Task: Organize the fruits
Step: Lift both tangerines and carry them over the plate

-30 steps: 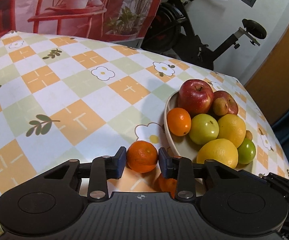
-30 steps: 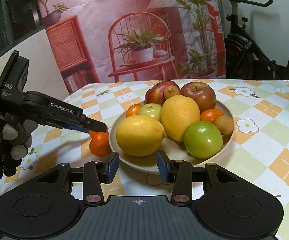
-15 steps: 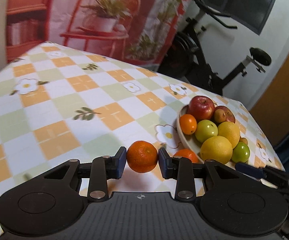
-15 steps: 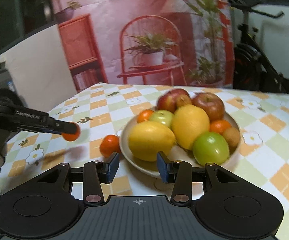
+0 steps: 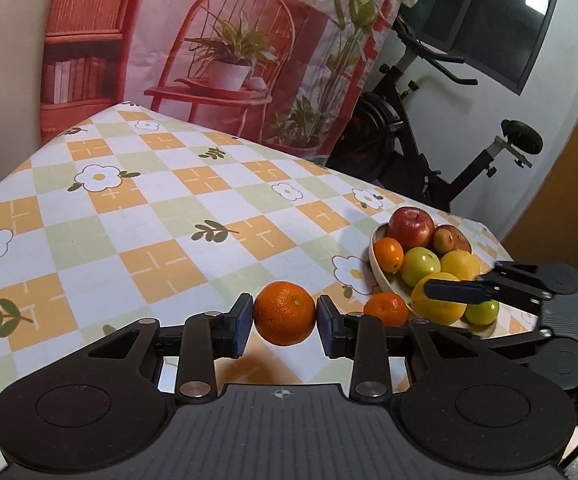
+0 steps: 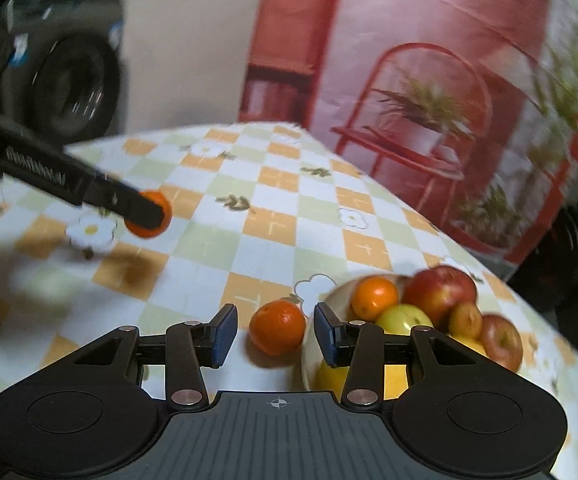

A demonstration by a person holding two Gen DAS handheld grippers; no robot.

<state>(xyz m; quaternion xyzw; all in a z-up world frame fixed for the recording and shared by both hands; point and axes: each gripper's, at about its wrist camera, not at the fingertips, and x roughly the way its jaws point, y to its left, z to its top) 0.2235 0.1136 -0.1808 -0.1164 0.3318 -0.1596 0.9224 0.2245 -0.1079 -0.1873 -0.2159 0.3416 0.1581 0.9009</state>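
Observation:
My left gripper (image 5: 284,316) is shut on an orange mandarin (image 5: 284,312) and holds it above the checked tablecloth, left of the bowl. The right wrist view shows that same mandarin (image 6: 149,214) lifted at the far left. A second mandarin (image 6: 277,330) lies on the cloth against the cream bowl (image 6: 331,294). My right gripper (image 6: 275,332) is open, with a gap between each pad and this fruit. The bowl (image 5: 375,264) holds apples, lemons, green fruit and a mandarin. One right finger (image 5: 455,291) reaches over the bowl.
The table (image 5: 149,216) has a flowered orange and green checked cloth. An exercise bike (image 5: 429,152) stands behind its far right corner. A red printed backdrop (image 5: 229,60) hangs behind the table. The right wrist view is blurred.
My left gripper has carried its mandarin up and leftwards, away from the bowl. My right gripper has rolled and swung left, from facing the bowl to framing the mandarin beside it.

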